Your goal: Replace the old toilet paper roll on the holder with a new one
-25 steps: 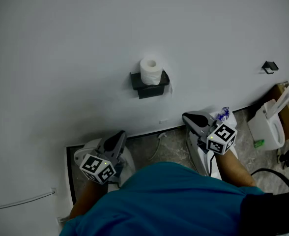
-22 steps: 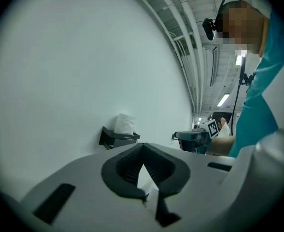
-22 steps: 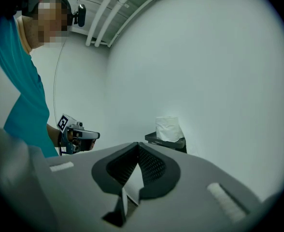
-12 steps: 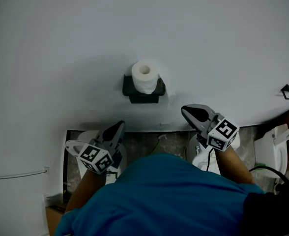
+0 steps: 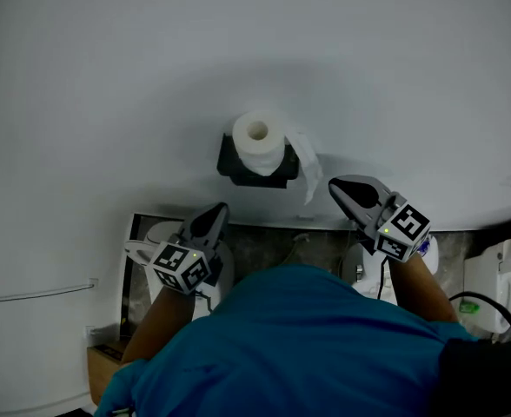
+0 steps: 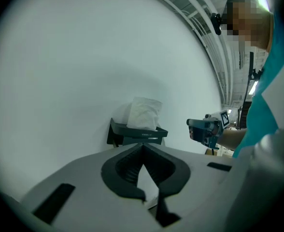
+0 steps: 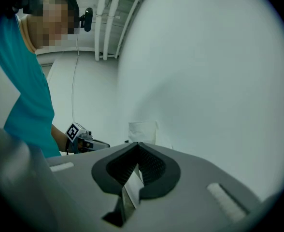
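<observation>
A white toilet paper roll (image 5: pixel 257 142) stands upright in a black wall holder (image 5: pixel 254 172), a loose tail of paper (image 5: pixel 306 162) hanging at its right. My left gripper (image 5: pixel 216 213) is shut and empty, below and left of the holder, apart from it. My right gripper (image 5: pixel 338 185) is shut and empty too, just right of the paper tail and not touching it. In the left gripper view the roll (image 6: pixel 143 113) and holder (image 6: pixel 137 134) lie straight ahead of the closed tips (image 6: pixel 142 146). The right gripper view shows the roll (image 7: pixel 142 131) beyond its closed tips (image 7: pixel 138 145).
The white wall (image 5: pixel 108 76) fills most of the head view. A dark floor strip (image 5: pixel 282 246) runs below it. White fixtures (image 5: pixel 490 276) stand at the right, a cardboard box (image 5: pixel 103 363) at the lower left, a thin cable (image 5: pixel 29 295) on the wall at left.
Both grippers have drawn nearer to the holder, still shut. The view has shifted, so the roll sits closer to centre and its hanging tail now shows.
</observation>
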`<state>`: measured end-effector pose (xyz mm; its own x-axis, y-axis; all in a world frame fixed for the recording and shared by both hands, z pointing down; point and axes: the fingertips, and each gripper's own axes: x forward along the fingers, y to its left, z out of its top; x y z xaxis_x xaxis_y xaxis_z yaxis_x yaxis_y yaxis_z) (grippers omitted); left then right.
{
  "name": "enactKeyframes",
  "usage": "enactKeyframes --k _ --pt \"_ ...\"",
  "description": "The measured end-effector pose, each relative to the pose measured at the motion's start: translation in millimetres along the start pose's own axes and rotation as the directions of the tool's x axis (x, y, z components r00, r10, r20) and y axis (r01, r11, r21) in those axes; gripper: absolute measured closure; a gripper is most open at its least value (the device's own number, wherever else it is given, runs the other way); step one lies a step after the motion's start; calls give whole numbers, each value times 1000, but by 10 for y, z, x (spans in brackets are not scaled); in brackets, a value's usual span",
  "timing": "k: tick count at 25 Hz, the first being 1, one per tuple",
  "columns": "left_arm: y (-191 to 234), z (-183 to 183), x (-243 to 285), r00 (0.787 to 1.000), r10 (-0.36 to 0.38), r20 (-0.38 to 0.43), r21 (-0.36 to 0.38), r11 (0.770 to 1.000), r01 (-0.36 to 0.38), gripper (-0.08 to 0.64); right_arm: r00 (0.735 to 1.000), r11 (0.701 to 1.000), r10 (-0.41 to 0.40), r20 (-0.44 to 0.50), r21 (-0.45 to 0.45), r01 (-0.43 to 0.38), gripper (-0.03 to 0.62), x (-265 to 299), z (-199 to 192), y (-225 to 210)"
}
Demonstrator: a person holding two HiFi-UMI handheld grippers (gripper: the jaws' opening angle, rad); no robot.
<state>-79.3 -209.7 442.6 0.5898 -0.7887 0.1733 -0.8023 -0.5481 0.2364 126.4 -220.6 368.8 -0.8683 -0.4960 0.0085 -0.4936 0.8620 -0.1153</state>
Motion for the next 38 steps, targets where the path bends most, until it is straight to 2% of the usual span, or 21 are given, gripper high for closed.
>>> enactKeyframes --k 2,6,15,19,24,33,38 --pt "141 -77 68 999 -23 -33 -5 1000 23 552 1000 1000 -29 8 -6 29 589 94 -7 -17" --pt "350 -218 160 991 -97 -93 -3 995 97 552 993 994 -108 -44 -39 107 589 209 -118 13" --pt "506 -283 432 972 -192 -134 44 979 199 546 982 984 -174 -75 -54 170 588 276 -106 148" --pt "490 -323 529 958 -226 -178 79 967 242 423 978 981 -192 -84 -52 188 589 188 -105 131" --pt "532 -516 681 938 -227 -262 122 956 265 370 976 980 -193 -99 -59 188 589 140 -127 115" --pt "434 -746 873 896 -259 -361 147 933 329 368 973 977 -205 -106 -74 198 589 74 -119 102" --pt "385 -790 830 888 -271 -372 157 924 348 368 973 978 -204 -111 -75 197 589 76 -139 99"
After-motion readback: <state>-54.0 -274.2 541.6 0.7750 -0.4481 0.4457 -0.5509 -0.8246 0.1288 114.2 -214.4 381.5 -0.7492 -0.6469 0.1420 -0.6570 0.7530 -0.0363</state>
